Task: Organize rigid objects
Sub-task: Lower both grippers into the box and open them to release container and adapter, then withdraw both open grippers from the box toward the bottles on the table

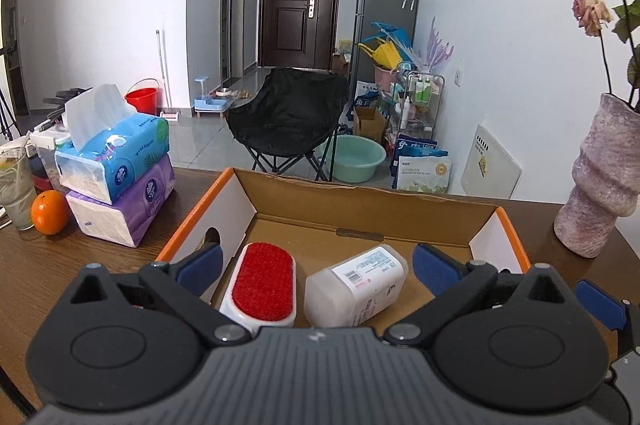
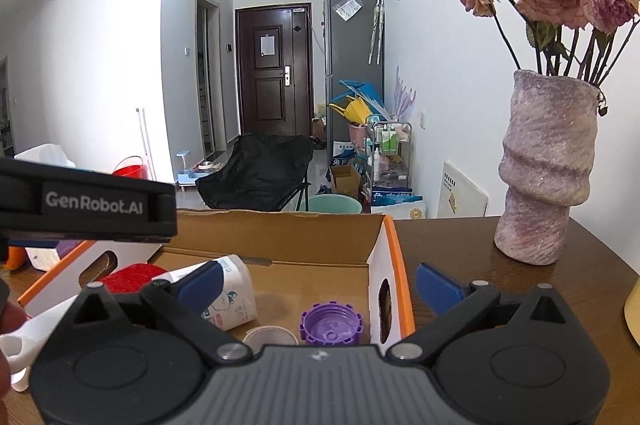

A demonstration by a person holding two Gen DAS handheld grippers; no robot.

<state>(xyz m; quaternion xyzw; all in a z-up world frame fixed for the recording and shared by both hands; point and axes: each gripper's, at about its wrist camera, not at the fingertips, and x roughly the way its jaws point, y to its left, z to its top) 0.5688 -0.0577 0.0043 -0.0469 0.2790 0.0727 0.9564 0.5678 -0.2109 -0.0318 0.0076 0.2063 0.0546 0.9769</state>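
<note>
Both my claws hang released over the near edge of the box (image 1: 240, 209): the left claw (image 1: 316, 265) spreads its blue fingers (image 1: 200, 263) wide with nothing between them, and the right claw (image 2: 320, 283) is just as slack, its right finger outside the box's orange-edged wall (image 2: 394, 265). Under my left claw, a red brush (image 1: 262, 283) lies flat on the box floor, with a white bottle (image 1: 356, 285) on its side just beside it to the right. Under my right claw, a purple cap (image 2: 330, 323) sits by the right wall, a clear cup (image 2: 270, 337) near it. On the table (image 1: 80, 265), two tissue packs (image 1: 120, 177) are stacked left of the box, an orange (image 1: 50, 212) beside them; a vase (image 2: 540, 169) stands to the right.
</note>
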